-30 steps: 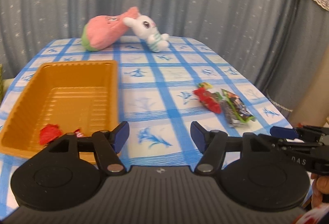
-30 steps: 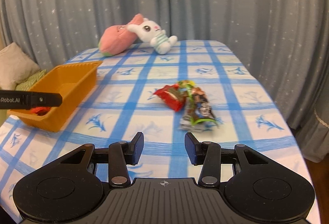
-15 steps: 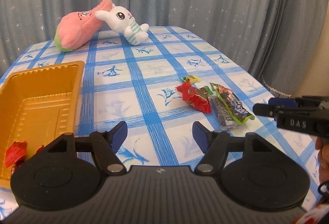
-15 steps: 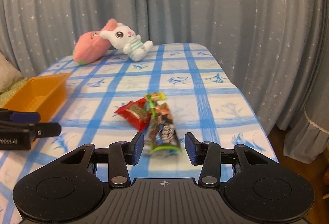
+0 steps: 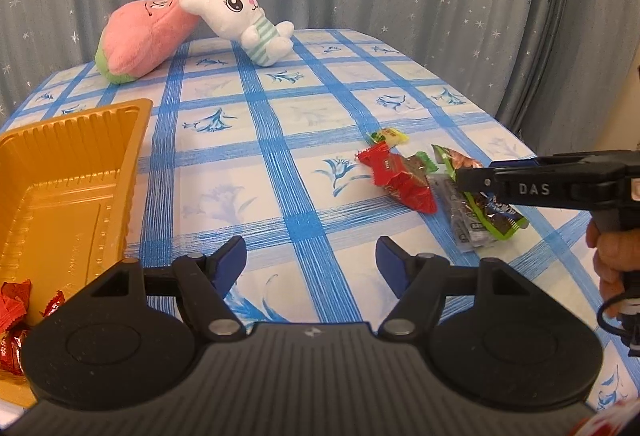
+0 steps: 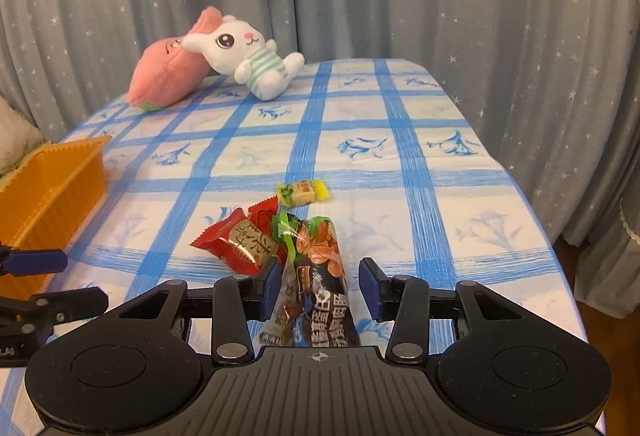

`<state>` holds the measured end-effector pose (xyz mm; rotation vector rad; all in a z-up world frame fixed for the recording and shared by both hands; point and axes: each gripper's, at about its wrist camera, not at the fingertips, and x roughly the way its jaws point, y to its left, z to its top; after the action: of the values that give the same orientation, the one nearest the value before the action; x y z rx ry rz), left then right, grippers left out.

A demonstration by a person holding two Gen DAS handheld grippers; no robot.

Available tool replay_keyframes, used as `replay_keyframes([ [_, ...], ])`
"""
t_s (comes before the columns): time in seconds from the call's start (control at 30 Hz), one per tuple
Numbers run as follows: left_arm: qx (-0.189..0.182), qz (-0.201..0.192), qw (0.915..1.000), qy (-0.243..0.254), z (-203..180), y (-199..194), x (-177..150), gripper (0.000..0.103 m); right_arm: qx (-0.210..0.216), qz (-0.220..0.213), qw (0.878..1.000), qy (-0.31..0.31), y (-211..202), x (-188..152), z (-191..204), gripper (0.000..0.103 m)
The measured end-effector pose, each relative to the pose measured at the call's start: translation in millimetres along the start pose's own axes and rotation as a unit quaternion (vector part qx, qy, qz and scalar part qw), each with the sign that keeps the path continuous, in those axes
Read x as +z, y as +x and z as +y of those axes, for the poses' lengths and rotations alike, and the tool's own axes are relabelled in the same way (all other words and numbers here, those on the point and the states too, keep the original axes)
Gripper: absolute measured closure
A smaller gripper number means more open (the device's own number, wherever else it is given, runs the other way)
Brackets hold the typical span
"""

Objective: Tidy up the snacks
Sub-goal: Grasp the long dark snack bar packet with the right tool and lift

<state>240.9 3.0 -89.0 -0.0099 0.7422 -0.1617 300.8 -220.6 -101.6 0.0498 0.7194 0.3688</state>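
Right wrist view puts my right tool straddling the dark snack packet with the green edge, which lies on the blue-checked surface near its right side. The blue pads stand apart on either side of the packet; the left pad looks just beside the film, the right pad well clear, so I read this tool as parted and not yet pressing on anything. A red snack packet overlaps the dark one on its left, and a small yellow candy lies just beyond them.

In the left wrist view my left tool hangs over bare cloth, its pads spread wide with nothing between them. The orange tray sits at the left of the surface with a few red wrapped snacks already in its near corner. A plush rabbit and a pink plush pillow rest at the far end, well apart from the work.

My guess is that the next step is to close on the dark packet and carry it to the tray. The risks I see:
- The red packet lies against the left pad's path, so closing could pinch both wrappers or drag the red one along.
- The film is slick and crinkled; a grip on loose film alone could slip during the carry.
- Both tools are near each other over the surface, so crossing toward the tray could knock them together.
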Motion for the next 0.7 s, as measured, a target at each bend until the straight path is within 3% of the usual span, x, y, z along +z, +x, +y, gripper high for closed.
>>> replay_keyframes([
  [0.17, -0.003, 0.000, 1.0000, -0.003, 1.8, 0.3, 0.3, 0.034, -0.001, 0.010, 1.000, 0.018, 9.4, 0.7, -6.3, 0.059],
  [0.3, -0.001, 0.000, 1.0000, -0.004, 1.4, 0.7, 0.5, 0.034, 0.003, 0.017, 1.000, 0.023, 10.7, 0.7, -7.9, 0.073],
  [0.43, -0.001, -0.002, 1.0000, -0.002, 0.9, 0.1, 0.0, 0.034, -0.001, 0.015, 0.999, 0.030, 8.1, 1.1, -8.7, 0.073],
  [0.63, -0.001, 0.001, 1.0000, -0.002, 1.3, -0.1, -1.3, 0.034, -0.076, 0.026, 0.997, -0.006, 4.2, -1.1, -12.0, 0.073],
  [0.7, -0.001, 0.000, 1.0000, -0.003, 1.3, -0.4, -1.3, 0.034, -0.075, 0.043, 0.996, -0.005, 10.2, -4.2, -15.9, 0.073],
])
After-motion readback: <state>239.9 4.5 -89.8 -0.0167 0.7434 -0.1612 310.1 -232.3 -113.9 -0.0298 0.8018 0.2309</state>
